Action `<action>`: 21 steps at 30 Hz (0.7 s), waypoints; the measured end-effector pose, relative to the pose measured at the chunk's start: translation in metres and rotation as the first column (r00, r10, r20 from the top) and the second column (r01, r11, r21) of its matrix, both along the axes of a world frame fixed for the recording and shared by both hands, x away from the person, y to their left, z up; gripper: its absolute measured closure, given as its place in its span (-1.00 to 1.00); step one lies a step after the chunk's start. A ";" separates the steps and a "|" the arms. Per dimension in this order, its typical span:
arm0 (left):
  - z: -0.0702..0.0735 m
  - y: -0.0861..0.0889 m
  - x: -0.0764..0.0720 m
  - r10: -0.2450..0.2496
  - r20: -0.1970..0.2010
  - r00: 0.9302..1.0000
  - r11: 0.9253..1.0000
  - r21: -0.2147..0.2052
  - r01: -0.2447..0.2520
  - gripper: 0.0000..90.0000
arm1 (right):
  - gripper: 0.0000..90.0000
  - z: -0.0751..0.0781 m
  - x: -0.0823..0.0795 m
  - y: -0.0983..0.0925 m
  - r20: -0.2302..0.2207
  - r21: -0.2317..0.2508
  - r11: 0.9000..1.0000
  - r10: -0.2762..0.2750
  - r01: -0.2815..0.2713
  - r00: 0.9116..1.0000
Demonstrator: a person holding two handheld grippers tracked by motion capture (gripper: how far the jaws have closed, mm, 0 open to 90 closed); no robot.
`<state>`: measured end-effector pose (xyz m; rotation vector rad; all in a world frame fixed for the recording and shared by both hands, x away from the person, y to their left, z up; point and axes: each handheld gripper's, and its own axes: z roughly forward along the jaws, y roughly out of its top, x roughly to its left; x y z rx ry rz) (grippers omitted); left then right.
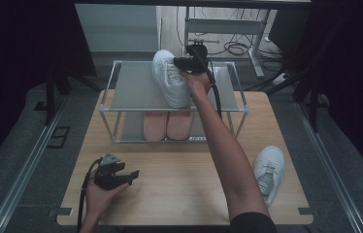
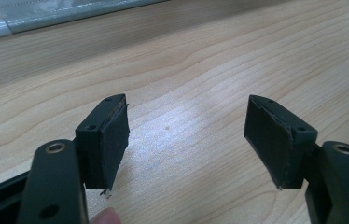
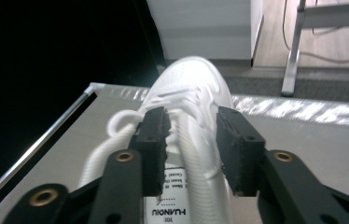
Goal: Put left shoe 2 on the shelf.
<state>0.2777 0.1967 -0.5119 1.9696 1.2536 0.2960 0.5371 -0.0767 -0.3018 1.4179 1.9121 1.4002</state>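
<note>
Near the table's front-left corner, the left gripper rests in the person's left hand with its jaws spread wide and nothing between them; the left gripper view confirms bare wood in the gap. By the front-right corner a second white sneaker lies on the tabletop, well apart from both grippers. Farther back stands the shoe rack, with a pink pair on its lower shelf. On the top shelf, toward its rear edge, sits the white sneaker with the right gripper at its collar.

The right gripper view shows the jaws standing part-open on either side of the sneaker's tongue, the pads apparently no longer pressing. One risk, as I judge it: pulling back while a pad or jaw edge snags the loose lace could drag the shoe toward the shelf's edge or tip it off. Withdrawing at an angle could also nudge it askew.

From the high view, the shoe's place on the shelf is plain; the lace loop and the gap at the pads read clearly from the right gripper view.
</note>
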 end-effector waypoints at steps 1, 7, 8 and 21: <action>0.000 0.000 0.000 -0.001 -0.001 1.000 1.000 -0.001 0.001 -0.31 | 0.38 0.002 -0.002 -0.002 0.006 -0.001 1.000 0.005 -0.005 1.000; 0.002 -0.002 -0.001 -0.002 0.008 1.000 1.000 0.002 0.002 -0.31 | 0.44 0.012 -0.023 -0.015 0.062 -0.026 0.998 0.053 -0.051 0.997; 0.002 -0.002 -0.002 -0.003 0.009 1.000 1.000 0.003 0.003 -0.31 | 0.47 0.012 -0.026 -0.017 0.065 -0.031 0.998 0.058 -0.056 0.996; 0.004 -0.008 -0.003 -0.015 0.015 1.000 1.000 0.008 0.015 -0.30 | 1.00 -0.003 -0.070 -0.059 0.086 -0.081 0.989 0.129 -0.123 0.988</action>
